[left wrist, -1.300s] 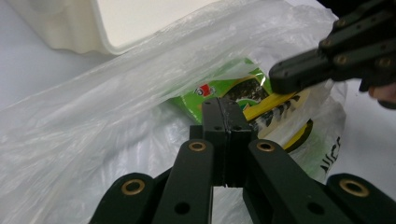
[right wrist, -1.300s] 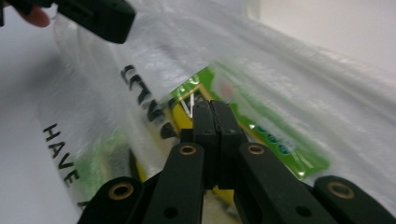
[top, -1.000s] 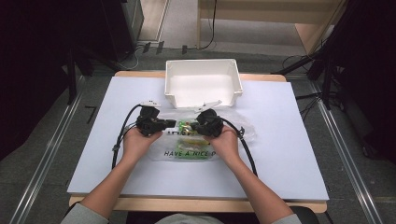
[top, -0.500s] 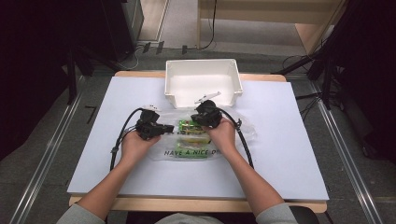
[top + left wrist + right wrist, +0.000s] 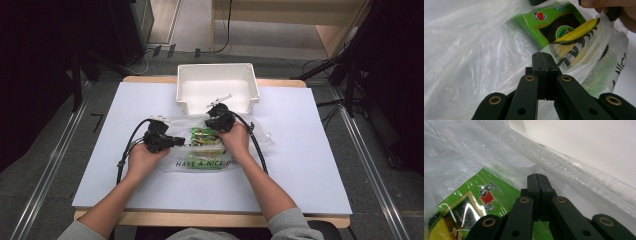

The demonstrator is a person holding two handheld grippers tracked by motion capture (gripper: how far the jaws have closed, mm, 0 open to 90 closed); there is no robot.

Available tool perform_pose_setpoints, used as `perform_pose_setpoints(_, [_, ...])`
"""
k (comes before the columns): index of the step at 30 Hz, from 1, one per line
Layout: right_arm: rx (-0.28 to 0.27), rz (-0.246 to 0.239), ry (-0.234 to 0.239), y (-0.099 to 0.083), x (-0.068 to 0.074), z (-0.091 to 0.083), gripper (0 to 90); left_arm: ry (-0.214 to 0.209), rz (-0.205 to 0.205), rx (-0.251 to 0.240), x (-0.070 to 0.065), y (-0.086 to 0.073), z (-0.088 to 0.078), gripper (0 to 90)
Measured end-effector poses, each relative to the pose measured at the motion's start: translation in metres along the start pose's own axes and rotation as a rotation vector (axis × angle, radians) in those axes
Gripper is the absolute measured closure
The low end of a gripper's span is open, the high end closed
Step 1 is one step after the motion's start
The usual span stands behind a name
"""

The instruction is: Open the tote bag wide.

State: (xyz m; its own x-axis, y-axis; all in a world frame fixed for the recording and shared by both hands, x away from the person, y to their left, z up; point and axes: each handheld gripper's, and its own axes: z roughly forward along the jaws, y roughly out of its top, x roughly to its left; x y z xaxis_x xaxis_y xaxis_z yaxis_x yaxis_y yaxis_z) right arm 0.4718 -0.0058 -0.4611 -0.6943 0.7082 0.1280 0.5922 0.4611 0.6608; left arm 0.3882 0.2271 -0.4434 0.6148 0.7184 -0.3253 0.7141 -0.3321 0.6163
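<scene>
A clear plastic bag (image 5: 200, 163) printed "HAVE A NICE DAY" lies on the white table top, with green snack packets (image 5: 202, 135) inside it. My left gripper (image 5: 186, 141) rests on the bag's left part, jaws pressed together; in the left gripper view (image 5: 544, 55) its tips sit against the film beside a green and yellow packet (image 5: 559, 30). My right gripper (image 5: 214, 121) is at the bag's far edge, near the tray. Its jaws (image 5: 537, 177) are also closed, lying over the film above a green packet (image 5: 486, 195). Whether either pinches the film I cannot tell.
A white plastic tray (image 5: 252, 85) stands at the table's far edge, just beyond the right gripper; its wall (image 5: 586, 142) looms close in the right gripper view. Black cables trail from both grippers across the white table top (image 5: 310, 165). Both of the person's hands hold the grippers.
The right gripper has slid away from the person, toward the tray and slightly left, over the bag. The left gripper has stayed put.
</scene>
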Motion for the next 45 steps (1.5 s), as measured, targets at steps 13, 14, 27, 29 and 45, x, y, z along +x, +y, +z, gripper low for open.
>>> perform_pose_setpoints(13, [-0.016, 0.010, 0.005, -0.002, -0.006, 0.006, 90.0, -0.016, 0.025, 0.032, -0.010, -0.017, -0.005, 90.0])
perform_pose_setpoints(14, [-0.016, 0.008, 0.003, -0.002, -0.006, 0.006, 90.0, -0.014, 0.029, 0.022, -0.011, -0.016, -0.007, 90.0])
perform_pose_setpoints(27, [-0.014, 0.015, 0.006, -0.002, -0.006, 0.006, 90.0, 0.046, 0.008, -0.014, -0.006, 0.014, 0.003, 90.0])
perform_pose_setpoints(29, [-0.016, 0.016, 0.005, -0.003, -0.006, 0.006, 90.0, 0.057, 0.003, 0.011, -0.005, 0.014, 0.010, 90.0])
perform_pose_setpoints(45, [-0.011, 0.017, 0.003, -0.002, -0.006, 0.006, 90.0, 0.012, 0.029, 0.076, -0.024, -0.024, 0.005, 90.0])
